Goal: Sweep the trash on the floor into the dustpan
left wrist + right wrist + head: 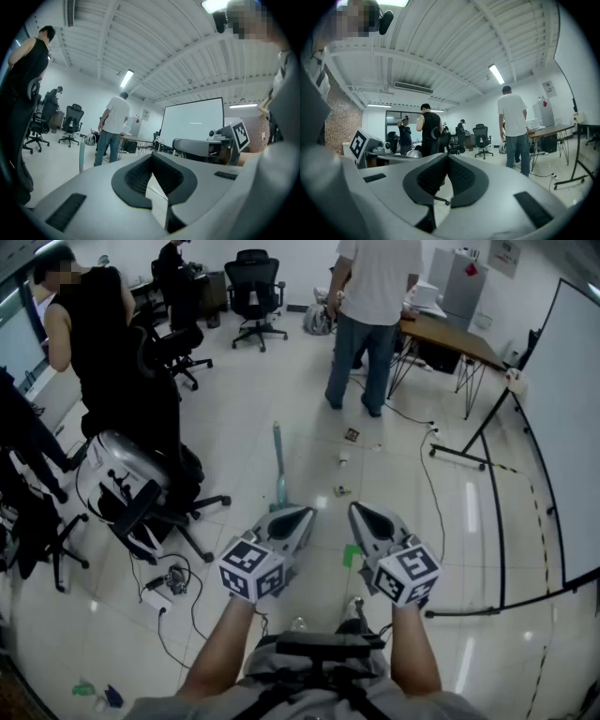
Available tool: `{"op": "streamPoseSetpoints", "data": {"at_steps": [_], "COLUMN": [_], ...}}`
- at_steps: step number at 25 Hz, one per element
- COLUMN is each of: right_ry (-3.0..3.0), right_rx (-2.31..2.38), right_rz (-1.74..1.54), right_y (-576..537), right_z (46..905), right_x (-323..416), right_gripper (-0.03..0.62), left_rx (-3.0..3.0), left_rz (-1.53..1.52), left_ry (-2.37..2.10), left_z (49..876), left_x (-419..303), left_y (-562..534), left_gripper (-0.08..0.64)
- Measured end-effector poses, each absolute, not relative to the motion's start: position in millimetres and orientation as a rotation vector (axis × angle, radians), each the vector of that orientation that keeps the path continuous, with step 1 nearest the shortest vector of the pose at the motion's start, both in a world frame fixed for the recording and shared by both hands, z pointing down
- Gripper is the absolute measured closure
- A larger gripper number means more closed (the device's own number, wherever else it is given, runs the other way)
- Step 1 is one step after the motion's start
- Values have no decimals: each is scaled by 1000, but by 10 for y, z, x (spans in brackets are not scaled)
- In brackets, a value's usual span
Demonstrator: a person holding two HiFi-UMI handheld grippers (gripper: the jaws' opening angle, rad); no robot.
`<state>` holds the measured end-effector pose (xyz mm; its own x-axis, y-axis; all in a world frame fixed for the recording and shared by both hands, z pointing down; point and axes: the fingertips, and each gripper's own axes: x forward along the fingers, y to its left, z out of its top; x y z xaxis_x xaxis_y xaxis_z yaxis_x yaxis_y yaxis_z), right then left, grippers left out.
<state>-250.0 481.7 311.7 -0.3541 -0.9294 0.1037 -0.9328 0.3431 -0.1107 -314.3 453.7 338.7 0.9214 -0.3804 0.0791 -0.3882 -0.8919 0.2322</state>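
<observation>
On the floor (253, 390), in front of the two grippers, lie small bits of trash (343, 457). They are spread out, apart from each other. A little green piece (351, 555) shows between the two grippers. A teal pole (278, 463) stands up straight near the trash. Its bottom end is just beside the left gripper (305, 514) and is too small to make out. The left gripper's jaws are shut tight, with nothing in them. The right gripper (358, 510) is just beside it, and its jaws are shut and empty too. Farther off, a person in a white shirt (375, 277) stands by a worktop (450, 338). A grey chair (131, 484) is at the left. A big white board (572, 418) is at the right.
</observation>
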Motion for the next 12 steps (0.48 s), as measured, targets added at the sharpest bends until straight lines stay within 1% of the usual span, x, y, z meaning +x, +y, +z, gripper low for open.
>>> {"op": "streamPoseSetpoints", "data": {"at_steps": [12], "right_ry": [-2618], "right_rx": [1690], "right_rz": [281], "right_y": [4308], "right_z": [3247], "right_x": [-1967], "right_gripper": [592], "left_rx": [2813], "left_rz": [122], "left_ry": [-677], "left_z": [3540], "left_x": [-2646], "left_y": [4075], "left_gripper": [552]}}
